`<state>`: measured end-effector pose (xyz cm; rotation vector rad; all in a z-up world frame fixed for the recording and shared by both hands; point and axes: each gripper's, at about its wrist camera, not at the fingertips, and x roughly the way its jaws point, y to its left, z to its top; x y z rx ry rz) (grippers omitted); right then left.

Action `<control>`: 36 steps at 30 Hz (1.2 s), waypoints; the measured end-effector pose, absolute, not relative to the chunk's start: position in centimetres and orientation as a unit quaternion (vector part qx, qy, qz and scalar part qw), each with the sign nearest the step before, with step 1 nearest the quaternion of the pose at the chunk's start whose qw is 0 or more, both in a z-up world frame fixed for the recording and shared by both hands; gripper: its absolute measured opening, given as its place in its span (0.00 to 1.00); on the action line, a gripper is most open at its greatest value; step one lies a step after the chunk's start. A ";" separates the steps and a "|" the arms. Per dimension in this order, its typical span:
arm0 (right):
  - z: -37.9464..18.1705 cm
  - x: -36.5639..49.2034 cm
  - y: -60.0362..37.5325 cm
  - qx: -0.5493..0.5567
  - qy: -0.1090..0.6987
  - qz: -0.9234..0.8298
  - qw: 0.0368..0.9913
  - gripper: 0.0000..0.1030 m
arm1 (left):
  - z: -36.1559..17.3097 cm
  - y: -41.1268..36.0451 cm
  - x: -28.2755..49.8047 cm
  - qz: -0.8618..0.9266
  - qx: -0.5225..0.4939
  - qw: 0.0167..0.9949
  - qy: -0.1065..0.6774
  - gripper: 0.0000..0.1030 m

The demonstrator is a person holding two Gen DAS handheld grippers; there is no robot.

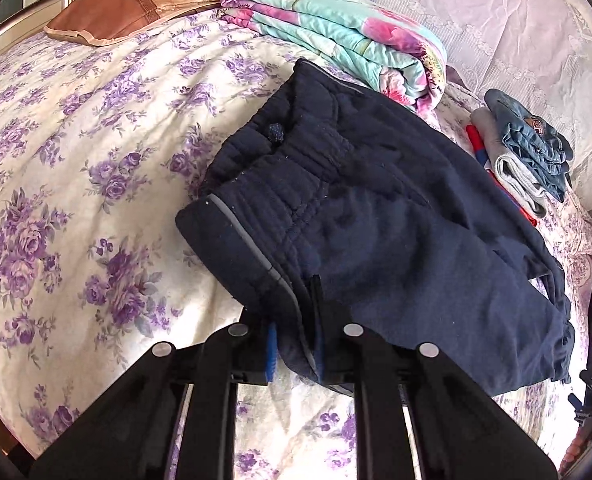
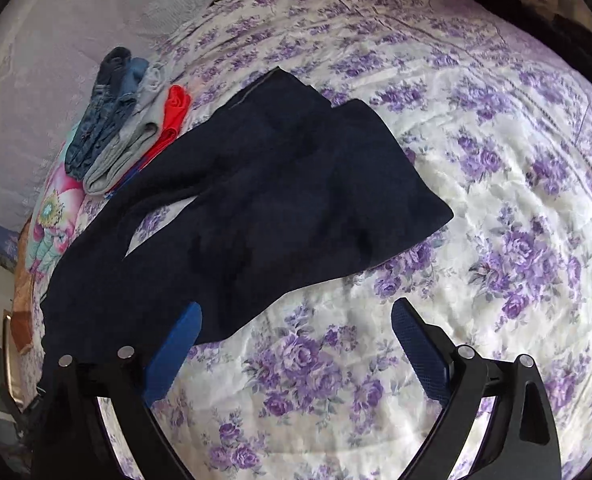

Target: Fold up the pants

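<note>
Dark navy pants [image 1: 375, 216] lie on a bed with a purple-flowered quilt [image 1: 76, 200]. In the left wrist view their waistband with a grey stripe faces me. My left gripper [image 1: 294, 344] is shut on the near waistband corner of the pants. In the right wrist view the pants [image 2: 264, 200] stretch from lower left to the two leg ends at upper right. My right gripper [image 2: 296, 320] is open and empty, just above the quilt [image 2: 495, 200]. Its left finger [image 2: 176, 344] is at the near edge of the pants.
A folded floral blanket [image 1: 335, 36] and a brown pillow [image 1: 128, 8] lie at the head of the bed. A stack of folded clothes, denim, grey and red [image 1: 523, 152], sits beside the pants; it also shows in the right wrist view [image 2: 128, 120]. A lace curtain [image 1: 495, 20] hangs behind.
</note>
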<state>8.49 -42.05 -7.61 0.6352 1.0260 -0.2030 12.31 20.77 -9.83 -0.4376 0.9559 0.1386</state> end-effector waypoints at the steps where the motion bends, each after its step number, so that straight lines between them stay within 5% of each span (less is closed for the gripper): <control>1: -8.6 8.8 -42.4 0.324 0.484 -0.085 0.808 0.83 | -9.8 20.8 12.4 0.064 -0.208 0.862 0.458 0.13; 5: -11.0 10.6 -43.1 0.361 0.468 -0.081 0.802 0.75 | -10.2 20.8 13.1 0.063 -0.204 0.858 0.466 0.13; 7: -11.0 11.4 -44.1 0.370 0.439 -0.103 0.813 0.22 | -10.4 20.6 13.6 0.068 -0.202 0.857 0.469 0.13; 8: -11.3 11.7 -45.0 0.384 0.426 -0.106 0.812 0.04 | -10.4 20.6 13.8 0.071 -0.204 0.856 0.470 0.12; 9: -11.8 12.0 -45.8 0.409 0.412 -0.097 0.808 0.04 | -10.5 20.6 13.9 0.074 -0.207 0.855 0.469 0.12; 19: -5.6 2.9 -43.8 0.370 0.386 -0.086 0.841 0.04 | -8.1 22.6 9.0 0.079 -0.217 0.861 0.453 0.11; 26: -11.5 1.5 -43.5 0.351 0.464 -0.096 0.808 0.12 | -10.6 21.8 9.5 0.096 -0.178 0.849 0.488 0.13; 28: -10.8 1.1 -43.4 0.345 0.465 -0.089 0.810 0.25 | -9.3 21.8 8.8 0.086 -0.168 0.855 0.482 0.18; 29: -10.2 0.8 -43.2 0.342 0.471 -0.082 0.809 0.47 | -8.6 22.1 8.3 0.079 -0.170 0.856 0.481 0.21; 30: -9.4 0.2 -43.0 0.336 0.470 -0.084 0.812 0.57 | -8.0 22.6 7.7 0.074 -0.174 0.855 0.482 0.24; 36: -1.8 -2.5 -42.7 0.228 0.443 -0.177 0.849 0.75 | -2.6 23.0 7.7 0.078 -0.139 0.874 0.460 0.25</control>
